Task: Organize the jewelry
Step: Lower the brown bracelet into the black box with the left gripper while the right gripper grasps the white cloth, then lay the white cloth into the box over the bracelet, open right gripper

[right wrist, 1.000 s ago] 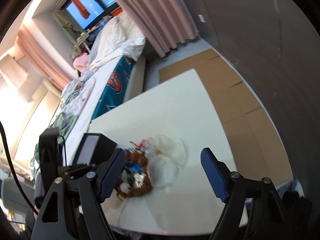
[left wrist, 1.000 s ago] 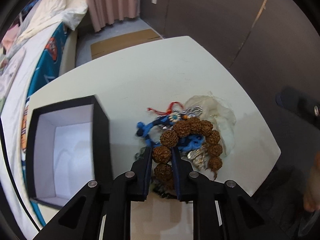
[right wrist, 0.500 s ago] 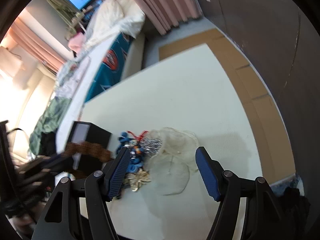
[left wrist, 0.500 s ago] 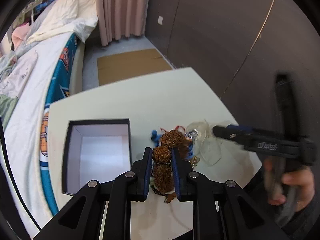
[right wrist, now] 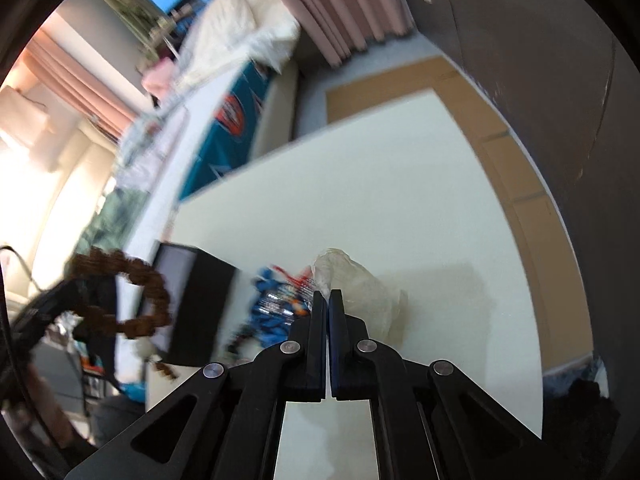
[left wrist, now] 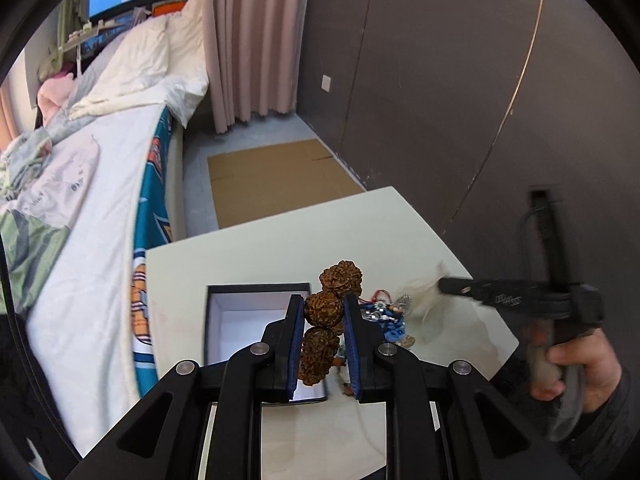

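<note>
My left gripper [left wrist: 322, 314] is shut on a brown bracelet of large knobbly beads [left wrist: 323, 308] and holds it in the air over the right edge of an open black box with a white lining [left wrist: 244, 320]. The bracelet also shows in the right wrist view [right wrist: 144, 292], hanging beside the box [right wrist: 200, 304]. A pile of blue, red and silver jewelry [left wrist: 386, 314] lies on the white table [left wrist: 280, 248] right of the box. My right gripper [right wrist: 329, 298] is shut at the edge of a clear plastic bag [right wrist: 360, 284] next to the pile [right wrist: 280, 308]; whether it pinches the bag is unclear.
A bed with white bedding [left wrist: 100, 152] runs along the table's left side. A dark wall [left wrist: 460, 80] stands on the right. Flat cardboard [left wrist: 276, 176] lies on the floor beyond the table.
My left gripper has lifted the bead bracelet out of the pile and up off the table, toward the box. My right gripper has moved in to the plastic bag and shut.
</note>
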